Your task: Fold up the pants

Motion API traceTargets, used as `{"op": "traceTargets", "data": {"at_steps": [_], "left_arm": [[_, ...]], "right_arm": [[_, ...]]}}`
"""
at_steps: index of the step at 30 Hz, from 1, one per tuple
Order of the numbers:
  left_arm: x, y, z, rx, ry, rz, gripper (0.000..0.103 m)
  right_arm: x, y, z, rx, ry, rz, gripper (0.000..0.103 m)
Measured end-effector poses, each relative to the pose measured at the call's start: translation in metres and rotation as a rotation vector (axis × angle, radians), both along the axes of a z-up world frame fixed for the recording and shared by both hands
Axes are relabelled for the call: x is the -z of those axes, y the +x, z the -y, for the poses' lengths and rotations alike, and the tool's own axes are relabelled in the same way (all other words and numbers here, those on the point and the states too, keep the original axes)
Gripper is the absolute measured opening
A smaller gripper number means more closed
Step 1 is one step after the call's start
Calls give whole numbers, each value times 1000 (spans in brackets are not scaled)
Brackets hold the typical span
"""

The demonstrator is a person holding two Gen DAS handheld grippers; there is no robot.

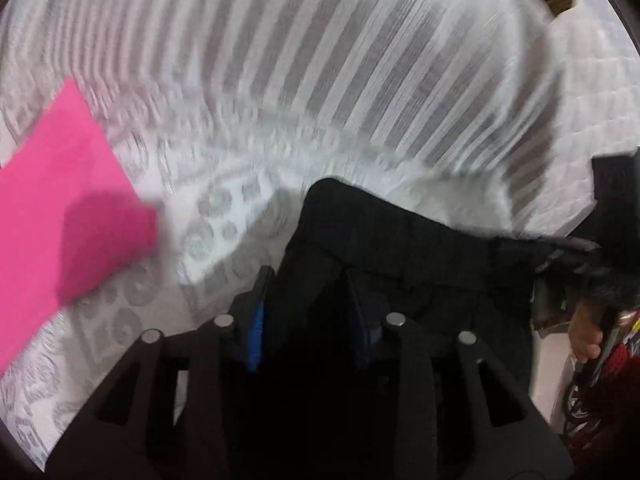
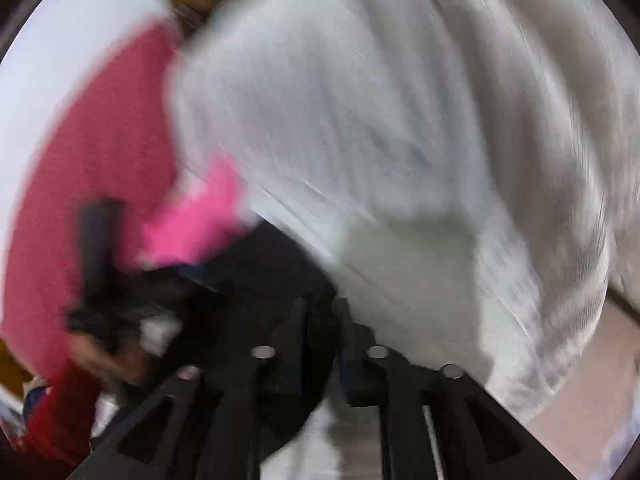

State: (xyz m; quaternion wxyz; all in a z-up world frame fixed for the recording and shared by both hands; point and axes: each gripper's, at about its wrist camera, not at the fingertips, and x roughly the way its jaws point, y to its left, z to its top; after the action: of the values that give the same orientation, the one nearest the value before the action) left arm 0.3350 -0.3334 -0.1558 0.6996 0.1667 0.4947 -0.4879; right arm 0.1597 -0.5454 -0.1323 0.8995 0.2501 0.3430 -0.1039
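The black pants (image 1: 384, 240) hang bunched between my two grippers above the white patterned bedspread (image 1: 320, 60). My left gripper (image 1: 308, 280) is shut on the black cloth, which fills the space between its blue-padded fingers (image 1: 256, 320). In the right wrist view my right gripper (image 2: 320, 308) is shut on an edge of the pants (image 2: 264, 280). The other gripper shows at the right edge of the left wrist view (image 1: 576, 256) and at the left of the right wrist view (image 2: 104, 288). Both views are motion-blurred.
A bright pink cloth (image 1: 60, 208) lies flat on the bedspread at the left; it also shows in the right wrist view (image 2: 192, 224). A red-clad person (image 2: 88, 152) is at the left. Bare floor (image 2: 592, 392) shows beyond the bed edge at lower right.
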Motion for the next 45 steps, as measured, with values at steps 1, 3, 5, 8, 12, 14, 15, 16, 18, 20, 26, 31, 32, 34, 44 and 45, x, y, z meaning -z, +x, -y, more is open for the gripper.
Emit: {"op": "traceTargets", "data": {"at_steps": [1,3,5,8,12,14,15,16,18,20,26,31,32,34,44,45], "left_arm": [[-3,0,-4,-27,-9,-7,41],[-17,1,-20,-44,-10,14,44],[-43,3,-45,-97,21,89,52],[-90,-2,-106,-206,-19,199,63],[-117,-27,-194,-380,-19,265,68],[-116,-54,-255,-508,-12,271,68],[-112,-72,-289,-582,-10,264,68],[-108,-87,-316,-650,-2,257,68],[-99,-111,-358,-754,13,238,68],[-81,-138,-400,-841,65,191,68],[-60,-166,-410,-761,154,261,68],[-31,-153,-375,-534,166,307,68],[-22,-146,-365,-485,156,302,68],[-17,-139,-353,-431,144,304,61],[15,-113,-346,-274,70,228,22],[14,-113,-347,-276,64,229,14]], "right_arm": [[7,-10,10,-3,72,70,19],[0,-25,12,9,83,81,25],[-15,-34,5,73,-58,50,44],[-41,-47,-10,154,-275,36,56],[-64,-65,-39,24,-286,116,56],[-65,-62,-58,-42,-294,119,56],[-65,-60,-67,-78,-291,121,56],[-65,-61,-79,-120,-277,117,56],[-59,-52,-99,-204,-242,98,56],[-56,-31,-125,-301,-223,75,56],[-57,32,-211,-477,-334,-12,56],[-45,65,-260,-612,-424,-76,56],[-39,71,-263,-621,-399,-112,56],[-28,80,-264,-616,-335,-165,56],[27,128,-280,-498,-64,-367,59],[33,133,-279,-474,-36,-383,59]]}}
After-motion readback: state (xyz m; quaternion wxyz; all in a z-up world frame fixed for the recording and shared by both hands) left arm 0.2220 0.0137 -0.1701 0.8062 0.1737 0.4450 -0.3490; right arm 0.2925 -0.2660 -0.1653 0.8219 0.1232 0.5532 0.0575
